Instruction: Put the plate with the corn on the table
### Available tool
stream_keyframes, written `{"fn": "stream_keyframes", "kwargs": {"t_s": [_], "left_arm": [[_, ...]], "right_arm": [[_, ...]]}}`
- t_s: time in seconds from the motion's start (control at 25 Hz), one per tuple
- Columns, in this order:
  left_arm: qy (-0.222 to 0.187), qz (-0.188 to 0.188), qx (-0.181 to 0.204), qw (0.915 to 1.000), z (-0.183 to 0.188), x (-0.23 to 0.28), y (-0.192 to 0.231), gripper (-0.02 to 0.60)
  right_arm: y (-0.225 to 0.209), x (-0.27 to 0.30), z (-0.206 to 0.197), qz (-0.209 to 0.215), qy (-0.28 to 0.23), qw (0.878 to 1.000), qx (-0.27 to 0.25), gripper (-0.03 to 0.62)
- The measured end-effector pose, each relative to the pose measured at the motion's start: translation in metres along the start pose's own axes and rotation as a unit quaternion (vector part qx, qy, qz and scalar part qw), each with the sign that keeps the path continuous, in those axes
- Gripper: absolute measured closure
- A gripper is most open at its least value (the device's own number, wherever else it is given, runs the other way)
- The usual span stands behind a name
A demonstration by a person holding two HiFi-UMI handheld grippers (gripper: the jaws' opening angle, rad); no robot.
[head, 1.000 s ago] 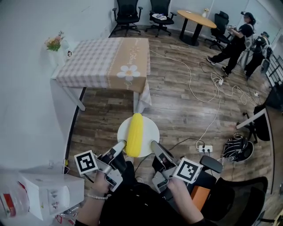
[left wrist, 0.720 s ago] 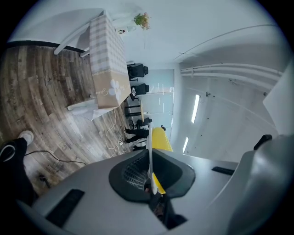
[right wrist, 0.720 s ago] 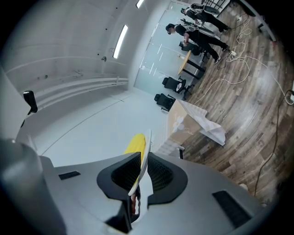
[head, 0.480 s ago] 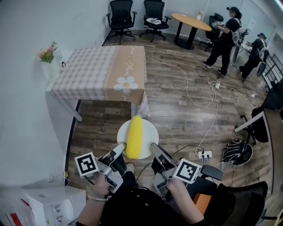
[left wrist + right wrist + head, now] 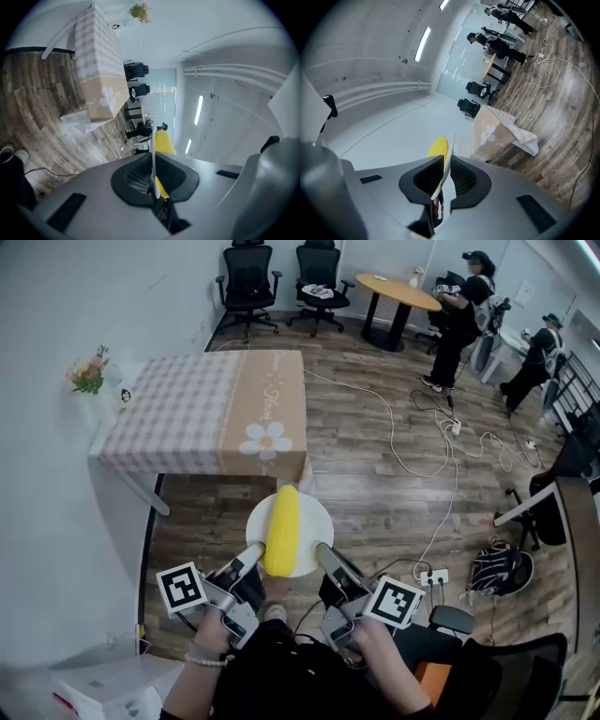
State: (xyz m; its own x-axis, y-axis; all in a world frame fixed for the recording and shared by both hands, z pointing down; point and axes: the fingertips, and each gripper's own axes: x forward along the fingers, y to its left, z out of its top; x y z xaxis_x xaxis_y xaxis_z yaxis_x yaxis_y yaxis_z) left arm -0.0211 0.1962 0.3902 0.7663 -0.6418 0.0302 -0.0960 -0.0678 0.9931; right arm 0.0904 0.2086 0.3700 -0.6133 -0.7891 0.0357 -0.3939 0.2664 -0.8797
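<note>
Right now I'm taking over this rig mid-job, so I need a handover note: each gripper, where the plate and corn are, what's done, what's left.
Left gripper: jaws shut on the left rim of the plate.
Right gripper: jaws shut on its right rim.
Corn lies on the plate, which is held level above the wood floor, short of the table.
Done: plate gripped from both sides.
Left: bring it over the table, set it down, open both jaws.
</note>
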Motion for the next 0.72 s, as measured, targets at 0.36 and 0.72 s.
{"fn": "stream_keyframes", "kwargs": {"t_s": [0.36,0.72], "left_arm": [[0.01,-0.003,0.002,0.9999,0.051,0.022,0.008,0.557],[0.022,-0.004,0.016,0.9996,0.086,0.045,0.011,0.557]], "right_arm": [[-0.01,0.051,0.015,-0.01,-0.007,1.0,-0.003,0.52],[-0.019,0.084,0.032,-0.016,-0.021,1.0,-0.005,0.52]]}}
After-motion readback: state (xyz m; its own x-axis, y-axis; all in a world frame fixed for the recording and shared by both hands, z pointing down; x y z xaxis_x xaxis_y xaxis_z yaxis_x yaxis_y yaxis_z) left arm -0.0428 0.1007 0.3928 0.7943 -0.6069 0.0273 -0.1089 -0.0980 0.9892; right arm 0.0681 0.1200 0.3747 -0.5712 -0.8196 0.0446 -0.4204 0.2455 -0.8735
